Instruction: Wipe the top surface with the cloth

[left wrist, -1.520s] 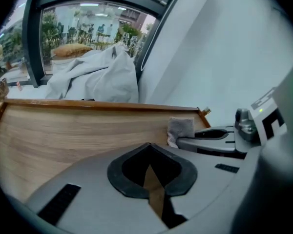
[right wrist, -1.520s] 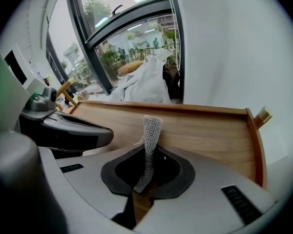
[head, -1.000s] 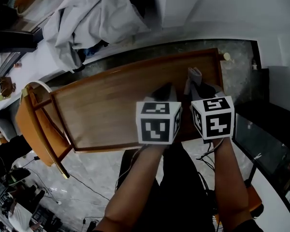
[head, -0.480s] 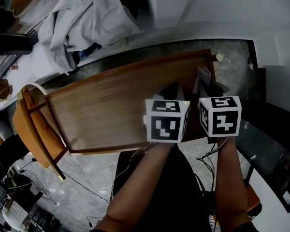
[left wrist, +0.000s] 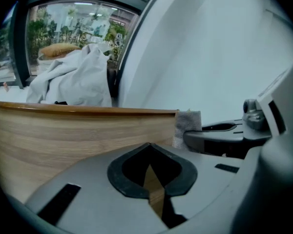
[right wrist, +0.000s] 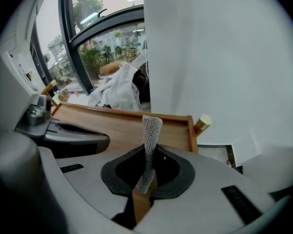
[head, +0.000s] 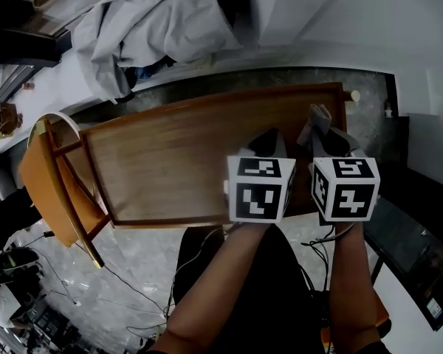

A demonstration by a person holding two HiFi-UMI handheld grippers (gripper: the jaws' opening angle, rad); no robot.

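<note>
I'm pinching the cloth (right wrist: 150, 130) w/ R gripper (right wrist: 145, 179), fingers clenched on its lower edge over the worktop's (head: 177, 161) right end, judging it light, limp, prob. flopping when dragged, while L gripper (left wrist: 149, 152) is sitting clenched, empty.

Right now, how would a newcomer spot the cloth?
Find the long wooden table top and follow it to its right end, near the brass knob. There the right gripper pinches a narrow grey knitted cloth, upright, unlike the white sheets heaped beyond the table.
</note>
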